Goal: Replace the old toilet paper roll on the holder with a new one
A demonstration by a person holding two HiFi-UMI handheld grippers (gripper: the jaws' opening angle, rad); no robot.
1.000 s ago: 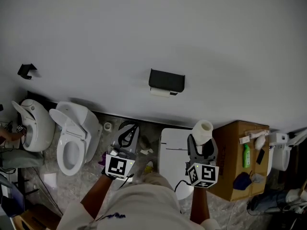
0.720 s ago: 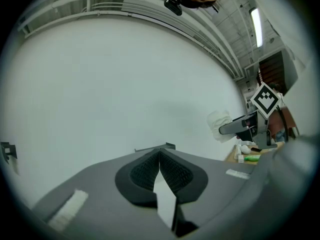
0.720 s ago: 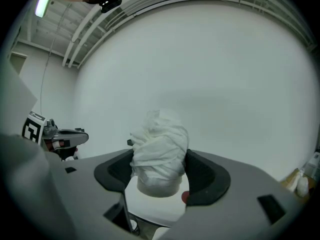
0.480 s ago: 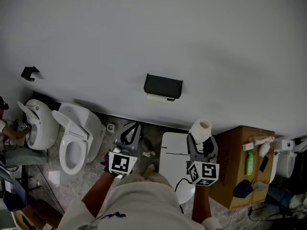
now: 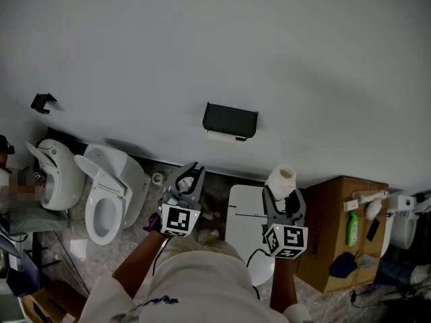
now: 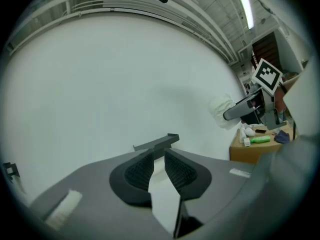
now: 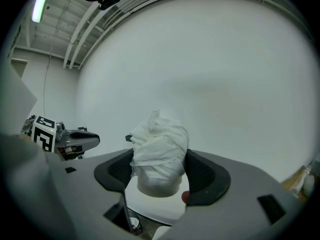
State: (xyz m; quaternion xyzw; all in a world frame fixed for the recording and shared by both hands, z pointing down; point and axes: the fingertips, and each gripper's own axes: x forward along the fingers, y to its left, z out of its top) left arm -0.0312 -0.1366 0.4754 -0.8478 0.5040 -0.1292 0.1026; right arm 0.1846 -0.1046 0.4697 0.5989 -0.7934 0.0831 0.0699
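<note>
Head view first: the black holder (image 5: pixel 230 120) is fixed on the white wall, and the old roll (image 5: pixel 221 136) is tucked right under its cover, with just a band of white showing. Below the holder and a touch to its left are the left tongs (image 5: pixel 192 173), aimed up at the wall and clear of the holder, touching nothing. Their jaws have just been opening, and left gripper view shows it. There is a slim gap between the two ribbed pads (image 6: pixel 137 171) and only bare wall in it. The holder's dark cover sits just above the tips, in line with that gap.

Over to the right tongs (image 5: pixel 283 195), below the holder and off to its right. They've got the new roll (image 5: pixel 281 180) clamped. Right gripper view shows a pad pressed on either side of it. The roll stands upright between them, with its outer paper wrinkled and bunched toward the top. In head view the cardboard core's open end faces up.

Further from the holder, down to its left, a white toilet (image 5: pixel 108 194) stands with its lid raised. Down to the holder's right sits a cardboard box (image 5: pixel 330 254) with a green bottle (image 5: pixel 349 229) on top.
</note>
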